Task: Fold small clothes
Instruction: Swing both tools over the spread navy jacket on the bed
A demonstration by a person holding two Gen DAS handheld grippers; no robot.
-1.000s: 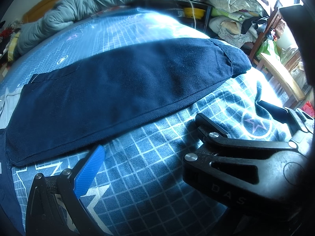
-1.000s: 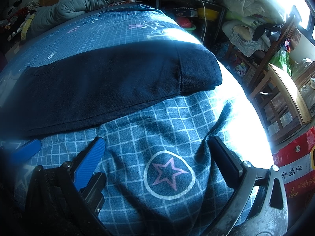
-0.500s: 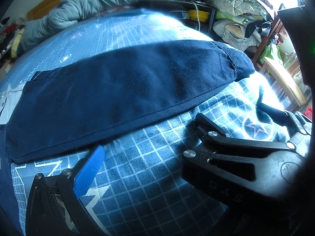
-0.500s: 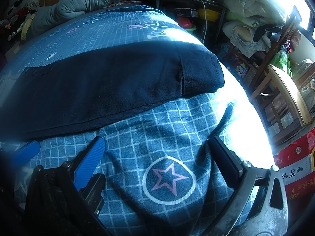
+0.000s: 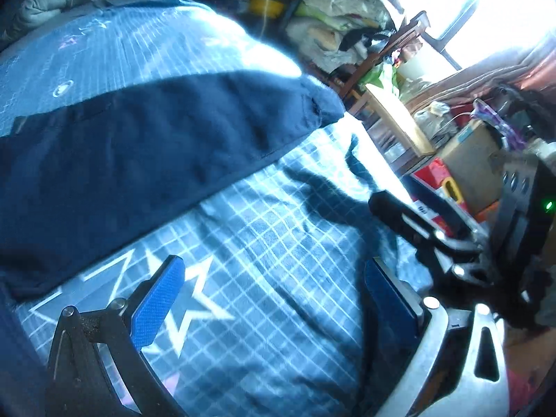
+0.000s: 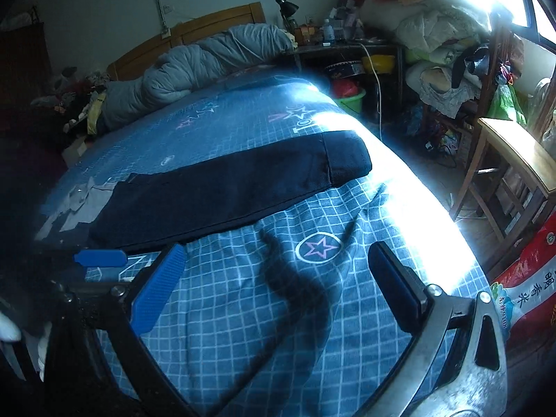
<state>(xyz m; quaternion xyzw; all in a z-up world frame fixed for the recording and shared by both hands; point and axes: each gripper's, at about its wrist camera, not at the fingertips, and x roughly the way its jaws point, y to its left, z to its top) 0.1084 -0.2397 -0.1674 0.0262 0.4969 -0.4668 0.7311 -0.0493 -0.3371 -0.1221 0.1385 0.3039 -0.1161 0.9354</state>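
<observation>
While nothing is gripped yet, notes below.
garment: navy folded garment point(image 6: 229, 194) lies flat on the blue grid bedsheet point(image 6: 312, 312), mid-frame in the right wrist view, upper left to centre in the left wrist view point(image 5: 139, 146).
long axis: runs lower left to upper right of frame; hemmed band end point(image 6: 347, 156) points upper right, toward the sunlit bed edge.
left gripper point(image 5: 274, 299): jaws spread wide, empty, over bare sheet below the garment.
right gripper point(image 6: 278, 278): jaws wide apart, empty, hanging above the sheet, well short of the cloth.
step guess: next fold, likely end over end across the long axis.
do it well: pinch both corners of one short end together, lift low, carry along the axis, match edges, avoid dragging the sheet.
risk: glare hides the right edge.
</observation>
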